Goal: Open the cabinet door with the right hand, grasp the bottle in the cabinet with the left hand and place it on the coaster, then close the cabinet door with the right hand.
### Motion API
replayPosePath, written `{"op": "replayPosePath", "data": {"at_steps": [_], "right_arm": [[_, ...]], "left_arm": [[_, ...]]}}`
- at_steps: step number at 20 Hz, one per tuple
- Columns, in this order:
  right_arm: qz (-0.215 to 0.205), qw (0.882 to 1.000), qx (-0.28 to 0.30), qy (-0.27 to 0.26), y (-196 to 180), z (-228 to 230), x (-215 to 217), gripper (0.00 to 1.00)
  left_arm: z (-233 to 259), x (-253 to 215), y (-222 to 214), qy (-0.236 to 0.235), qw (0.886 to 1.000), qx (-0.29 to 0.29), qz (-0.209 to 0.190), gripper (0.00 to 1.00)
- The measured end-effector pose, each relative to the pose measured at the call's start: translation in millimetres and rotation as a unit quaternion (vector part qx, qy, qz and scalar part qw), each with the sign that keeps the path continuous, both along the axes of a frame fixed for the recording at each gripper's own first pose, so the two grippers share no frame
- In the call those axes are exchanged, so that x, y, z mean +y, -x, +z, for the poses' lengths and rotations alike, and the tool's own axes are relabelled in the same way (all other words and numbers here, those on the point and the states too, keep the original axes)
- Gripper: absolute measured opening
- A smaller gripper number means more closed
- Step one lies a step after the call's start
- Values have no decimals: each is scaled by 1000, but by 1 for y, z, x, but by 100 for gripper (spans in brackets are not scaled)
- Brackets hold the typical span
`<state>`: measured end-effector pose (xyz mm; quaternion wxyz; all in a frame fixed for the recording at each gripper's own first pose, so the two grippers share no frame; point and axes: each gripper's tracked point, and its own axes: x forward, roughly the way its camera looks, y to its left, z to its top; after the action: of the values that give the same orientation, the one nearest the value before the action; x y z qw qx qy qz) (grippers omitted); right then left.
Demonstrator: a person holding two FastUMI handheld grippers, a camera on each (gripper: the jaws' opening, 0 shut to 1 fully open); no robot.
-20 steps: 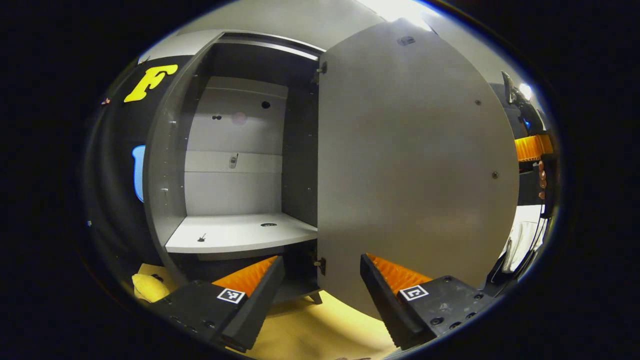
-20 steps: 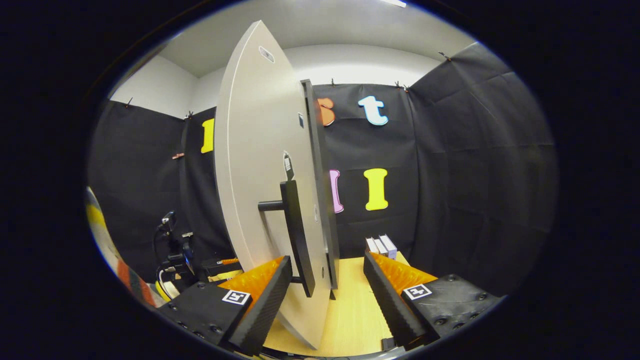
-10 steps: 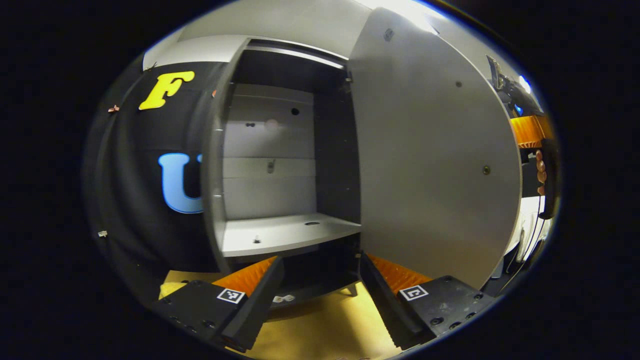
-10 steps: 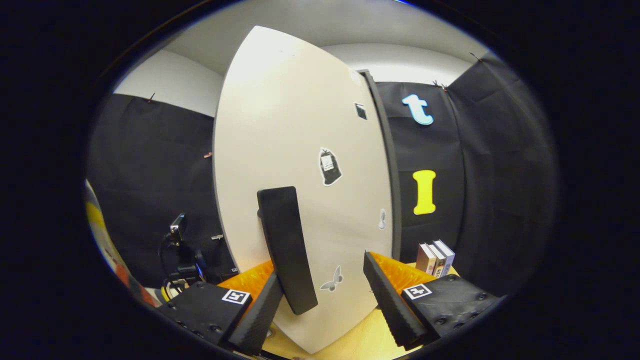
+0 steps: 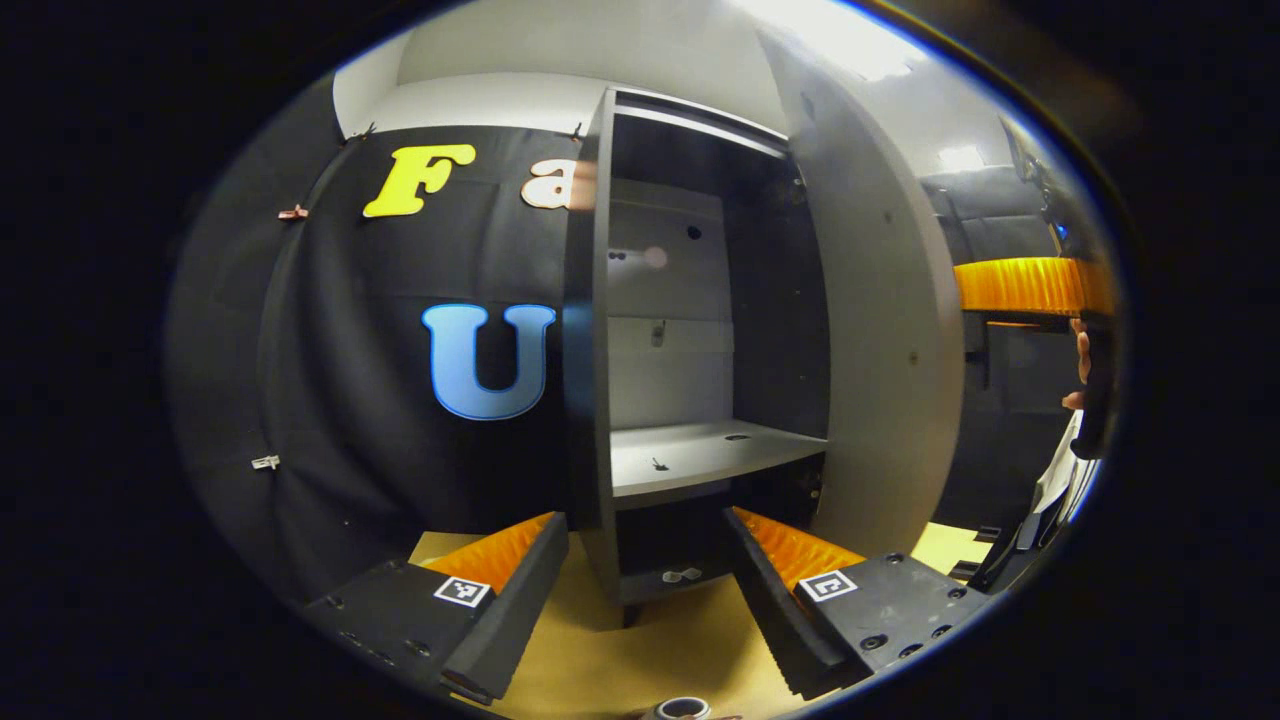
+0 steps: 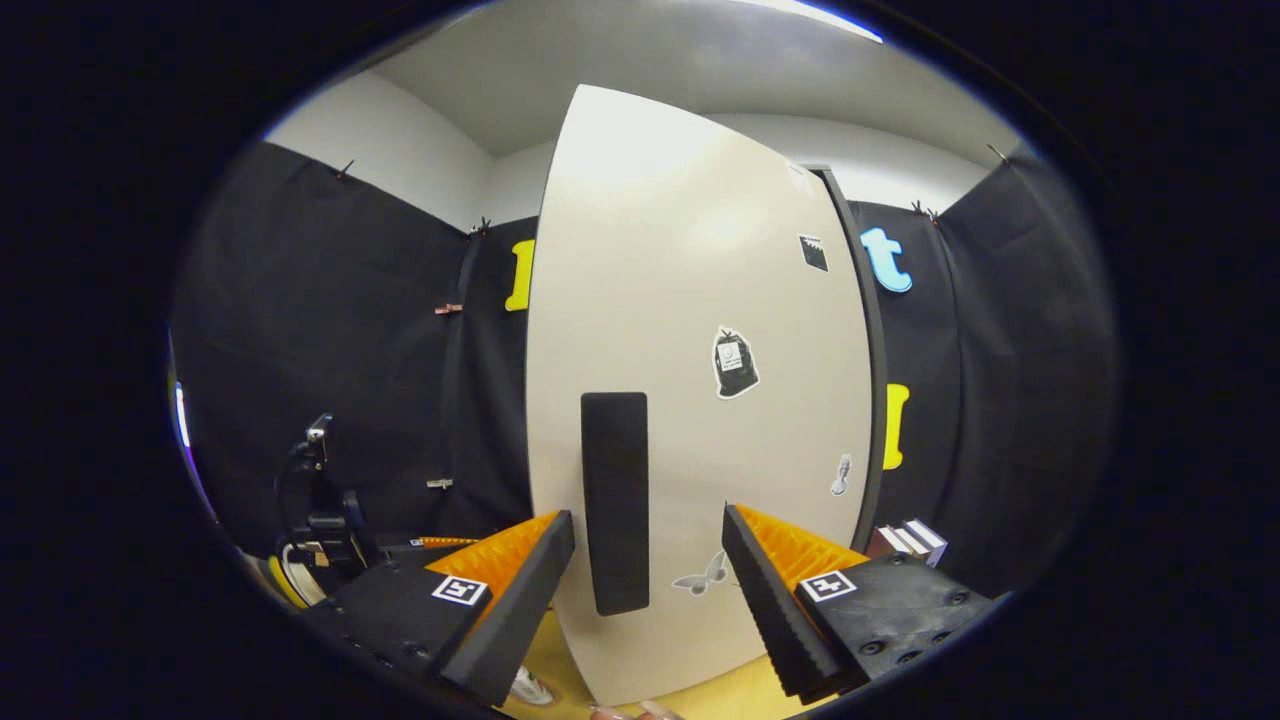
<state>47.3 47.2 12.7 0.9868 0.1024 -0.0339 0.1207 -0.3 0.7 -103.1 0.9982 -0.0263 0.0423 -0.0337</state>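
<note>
The tabletop [image 5: 690,640] is pale wood, and the cabinet [image 5: 590,400] stands directly on it, used here as landmark. In the left gripper view, a small round rim [image 5: 682,709], too cut off to identify, lies on the wood in front of the cabinet. In the right gripper view, a few books [image 6: 908,541] stand upright on the tabletop just right of the cabinet.

Pale cabinet door [image 6: 700,400] with upright dark handle [image 6: 615,500], ajar on the dark cabinet [image 5: 700,350]
</note>
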Motion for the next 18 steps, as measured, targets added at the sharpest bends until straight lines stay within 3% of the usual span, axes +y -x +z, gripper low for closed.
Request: {"op": "replayPosePath", "data": {"at_steps": [6, 11, 12, 13, 14, 16, 18], "right_arm": [[-11, 999, 11, 50, -5, -21, -14, 97], [-50, 996, 35, 61, -16, -40, -55, 97], [-52, 996, 33, 60, -16, -42, -59, 97], [-50, 997, 29, 53, -16, -42, -62, 97], [-47, 998, 25, 45, -16, -42, -64, 97], [-48, 998, 20, 43, -14, -42, -71, 97], [-53, 997, 9, 53, -11, -43, -80, 97]], "left_arm": [[8, -3, 17, 14, 999, 9, 28, 96], [37, -42, 25, 78, 996, 6, 31, 97], [42, -50, 25, 80, 996, 2, 32, 96], [49, -56, 24, 73, 997, -4, 33, 89], [57, -63, 21, 60, 997, -11, 36, 93], [67, -82, 17, 48, 998, -22, 26, 89], [71, -104, 12, 47, 998, -24, 15, 93]]}}
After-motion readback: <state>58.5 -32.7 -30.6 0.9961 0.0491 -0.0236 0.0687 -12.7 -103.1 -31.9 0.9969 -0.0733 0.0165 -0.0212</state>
